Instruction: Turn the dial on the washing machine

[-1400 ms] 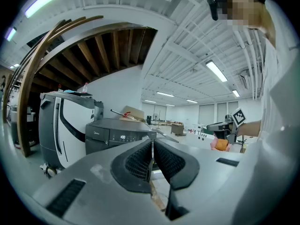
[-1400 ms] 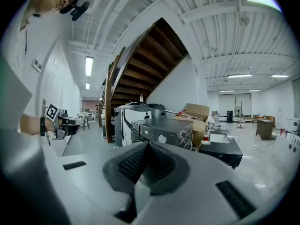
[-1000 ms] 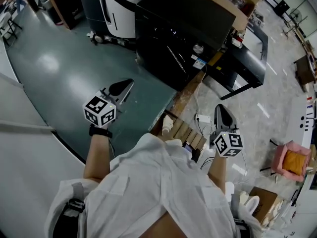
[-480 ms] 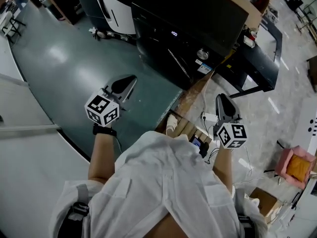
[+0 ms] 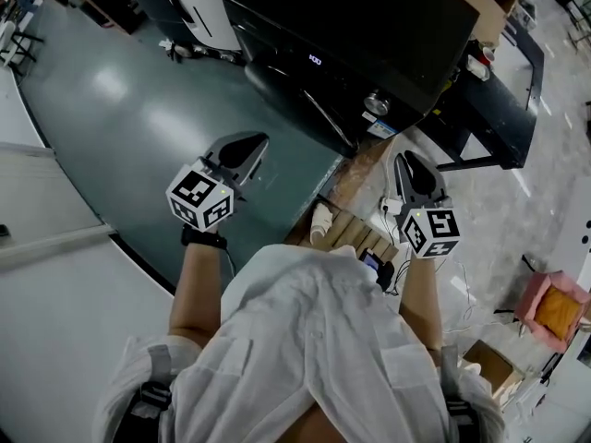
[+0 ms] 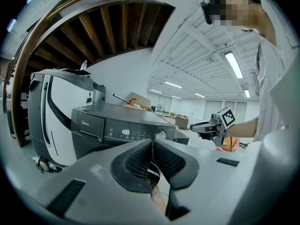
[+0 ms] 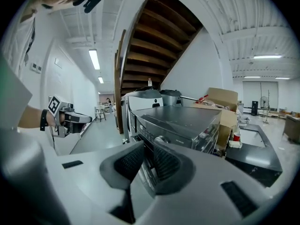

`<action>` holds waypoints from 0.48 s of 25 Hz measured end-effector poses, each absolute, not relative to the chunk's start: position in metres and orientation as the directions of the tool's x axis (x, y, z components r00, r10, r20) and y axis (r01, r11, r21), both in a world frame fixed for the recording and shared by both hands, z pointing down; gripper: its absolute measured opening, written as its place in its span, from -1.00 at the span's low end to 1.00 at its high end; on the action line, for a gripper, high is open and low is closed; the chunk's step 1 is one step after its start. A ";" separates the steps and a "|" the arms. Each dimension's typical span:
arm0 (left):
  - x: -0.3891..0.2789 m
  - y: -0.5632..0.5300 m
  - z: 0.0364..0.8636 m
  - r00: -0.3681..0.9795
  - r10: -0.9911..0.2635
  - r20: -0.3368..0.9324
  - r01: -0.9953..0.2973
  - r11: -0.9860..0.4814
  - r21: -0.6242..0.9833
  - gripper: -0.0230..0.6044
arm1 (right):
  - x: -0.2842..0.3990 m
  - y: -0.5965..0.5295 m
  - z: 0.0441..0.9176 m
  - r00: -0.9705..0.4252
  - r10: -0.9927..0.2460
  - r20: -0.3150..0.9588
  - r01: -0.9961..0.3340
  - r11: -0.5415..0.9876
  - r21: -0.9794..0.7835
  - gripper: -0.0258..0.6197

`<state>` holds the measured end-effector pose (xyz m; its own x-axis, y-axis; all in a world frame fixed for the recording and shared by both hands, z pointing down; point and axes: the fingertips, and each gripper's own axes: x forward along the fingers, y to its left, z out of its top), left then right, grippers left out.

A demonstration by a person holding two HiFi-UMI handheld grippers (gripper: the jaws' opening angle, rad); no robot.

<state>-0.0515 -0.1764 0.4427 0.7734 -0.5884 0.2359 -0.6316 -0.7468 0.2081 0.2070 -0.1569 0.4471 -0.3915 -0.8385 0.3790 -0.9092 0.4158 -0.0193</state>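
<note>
Washing machine [image 5: 369, 26] looks like dark, glossy metal, its dial [image 5: 376, 103] is shiny chrome, the floor [image 5: 120, 100] is smooth glossy paint, and the stairs [image 6: 108, 36] are bare wood underneath.

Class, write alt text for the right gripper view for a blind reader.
The right gripper, fingers slightly apart and empty, points at a dark washing machine and its silver dial. The left gripper hangs off to the side.

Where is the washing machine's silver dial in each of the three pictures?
Head view: dial upper centre-right, on the front panel.
Left gripper view: dial mid-picture, just above the jaw tips.
Right gripper view: dial mid-picture, just above the jaw tips.
Shared landmark: the dark top of the washing machine.
</note>
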 end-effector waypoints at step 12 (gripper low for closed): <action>-0.027 -0.215 0.451 0.778 -0.573 0.260 -0.625 -0.750 0.217 -0.87 | 0.169 -0.234 0.469 -0.476 -0.751 0.457 -0.811 0.576 0.102 -0.48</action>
